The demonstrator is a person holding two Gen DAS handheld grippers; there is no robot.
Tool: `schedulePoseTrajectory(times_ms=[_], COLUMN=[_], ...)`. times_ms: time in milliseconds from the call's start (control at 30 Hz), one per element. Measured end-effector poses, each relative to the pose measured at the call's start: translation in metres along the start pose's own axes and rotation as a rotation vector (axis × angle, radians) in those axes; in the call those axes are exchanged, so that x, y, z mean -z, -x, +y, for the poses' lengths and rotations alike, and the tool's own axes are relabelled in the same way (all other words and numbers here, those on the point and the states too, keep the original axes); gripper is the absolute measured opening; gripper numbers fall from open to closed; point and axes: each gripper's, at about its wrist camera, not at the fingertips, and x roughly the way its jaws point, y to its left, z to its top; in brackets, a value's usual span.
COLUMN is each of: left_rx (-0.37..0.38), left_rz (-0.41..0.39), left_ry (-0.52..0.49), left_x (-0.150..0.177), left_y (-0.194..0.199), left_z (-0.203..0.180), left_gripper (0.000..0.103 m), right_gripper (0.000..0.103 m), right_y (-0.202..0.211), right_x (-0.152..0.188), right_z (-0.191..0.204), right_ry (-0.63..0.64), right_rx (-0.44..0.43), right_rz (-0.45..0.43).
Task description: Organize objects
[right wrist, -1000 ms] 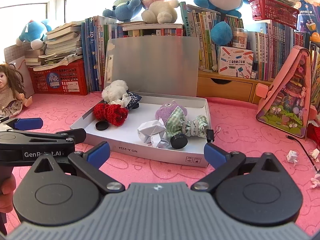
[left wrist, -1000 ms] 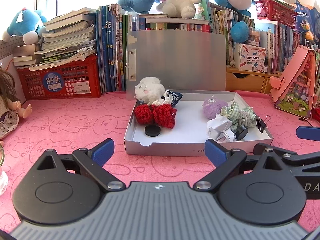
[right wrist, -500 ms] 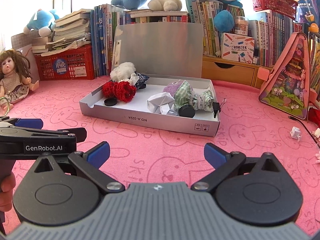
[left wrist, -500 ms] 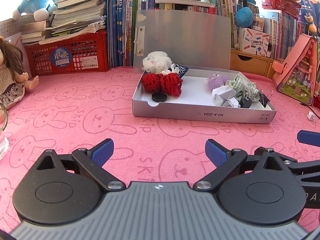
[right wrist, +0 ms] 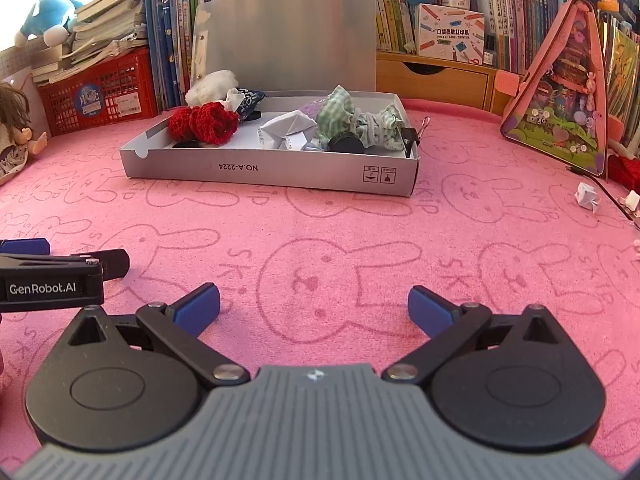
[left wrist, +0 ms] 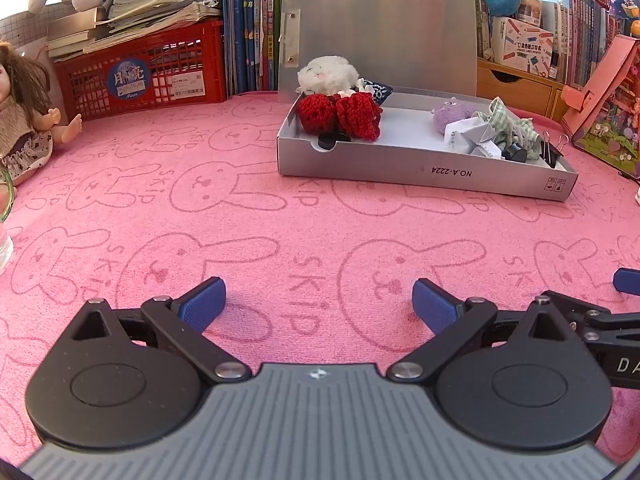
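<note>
Both grippers hang low over the pink surface [left wrist: 248,216] with nothing in them: the left gripper [left wrist: 319,300] has its jaws spread wide, and the right gripper [right wrist: 314,304] is released the same way. The grey box [right wrist: 272,170] sits well ahead of them on the surface, its lid standing upright at the back, and it already holds red knitted pieces [right wrist: 204,122], a white fluffy toy [left wrist: 326,74], folded paper [right wrist: 286,128], a green checked cloth [right wrist: 340,116] and a black binder clip [left wrist: 550,154]. The sorting looks nearly done, a pause between pick-ups by my reading. Its long axis runs left to right across both views, the long front wall facing the cameras (the printed label reads upside down from here). A scrap of folded paper [right wrist: 587,196] lies loose on the surface to the right, well apart from the box; the next move probably calls for the right gripper to swing over, close on it and carry it into the box.
</note>
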Motion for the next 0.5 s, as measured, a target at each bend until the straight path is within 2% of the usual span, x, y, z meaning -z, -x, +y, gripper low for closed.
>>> schedulePoseTrajectory(times_ms=[500], left_rx=[0.005], left_rz=[0.008], left_ry=[0.001], left_x=[0.0001], left_y=[-0.0020], left_z=[-0.0001], left_gripper=[0.103], right_gripper=[0.103], right_y=[-0.0011], right_x=[0.0000], right_z=[0.0037], right_ry=[0.018], right_rx=[0.011], right_rz=[0.006])
